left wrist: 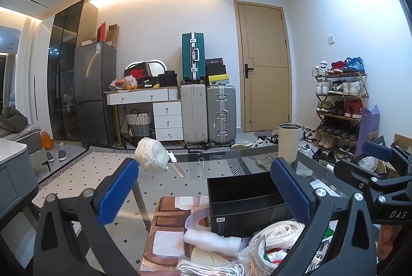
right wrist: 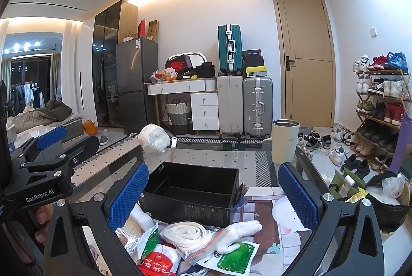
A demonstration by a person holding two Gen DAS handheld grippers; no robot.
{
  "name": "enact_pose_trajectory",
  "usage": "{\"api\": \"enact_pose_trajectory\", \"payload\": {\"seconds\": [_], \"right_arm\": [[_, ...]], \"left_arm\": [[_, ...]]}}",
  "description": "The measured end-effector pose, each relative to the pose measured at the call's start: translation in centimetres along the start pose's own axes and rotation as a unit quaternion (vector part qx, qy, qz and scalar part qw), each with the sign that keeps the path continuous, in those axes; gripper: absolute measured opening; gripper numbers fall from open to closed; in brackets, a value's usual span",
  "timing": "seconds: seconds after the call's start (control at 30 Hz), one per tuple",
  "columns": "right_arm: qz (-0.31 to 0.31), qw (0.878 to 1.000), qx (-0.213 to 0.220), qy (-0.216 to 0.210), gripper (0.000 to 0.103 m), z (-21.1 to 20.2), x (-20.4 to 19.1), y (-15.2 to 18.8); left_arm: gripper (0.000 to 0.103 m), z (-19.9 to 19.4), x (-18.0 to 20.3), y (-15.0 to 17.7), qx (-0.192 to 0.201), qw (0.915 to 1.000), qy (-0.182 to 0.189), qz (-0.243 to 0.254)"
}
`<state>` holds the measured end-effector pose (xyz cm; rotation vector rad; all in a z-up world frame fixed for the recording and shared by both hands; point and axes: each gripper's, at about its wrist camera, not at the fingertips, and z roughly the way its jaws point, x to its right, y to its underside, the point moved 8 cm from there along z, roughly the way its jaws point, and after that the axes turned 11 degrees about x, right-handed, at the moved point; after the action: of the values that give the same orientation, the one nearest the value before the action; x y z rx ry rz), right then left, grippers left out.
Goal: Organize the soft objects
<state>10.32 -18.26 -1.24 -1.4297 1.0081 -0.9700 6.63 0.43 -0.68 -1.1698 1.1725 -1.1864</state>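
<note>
Both claws hang wide open and hold nothing: the left claw (left wrist: 203,188) and the right claw (right wrist: 219,192) each frame the black box (right wrist: 191,192) on the glass surface (right wrist: 206,155). Nearest the cameras, just in front of the box, lies a heap of soft things: a coil of cream strap (right wrist: 185,232), a white foam roll (left wrist: 212,238), a green-printed packet (right wrist: 231,256) and a white glove (right wrist: 243,228). Beyond the box stands a cream cup (right wrist: 285,141); left of the cup, at the far edge, sits a bagged white bundle (right wrist: 154,138).
</note>
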Motion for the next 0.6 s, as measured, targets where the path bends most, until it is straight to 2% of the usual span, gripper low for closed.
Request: {"api": "enact_pose_trajectory", "payload": {"seconds": [0.6], "right_arm": [[-0.001,1.0,0.001,0.0,0.102,-0.1,-0.12,0.0]], "left_arm": [[0.103,-0.16,0.06,0.14,-0.005,0.9999,0.009,-0.002]]}}
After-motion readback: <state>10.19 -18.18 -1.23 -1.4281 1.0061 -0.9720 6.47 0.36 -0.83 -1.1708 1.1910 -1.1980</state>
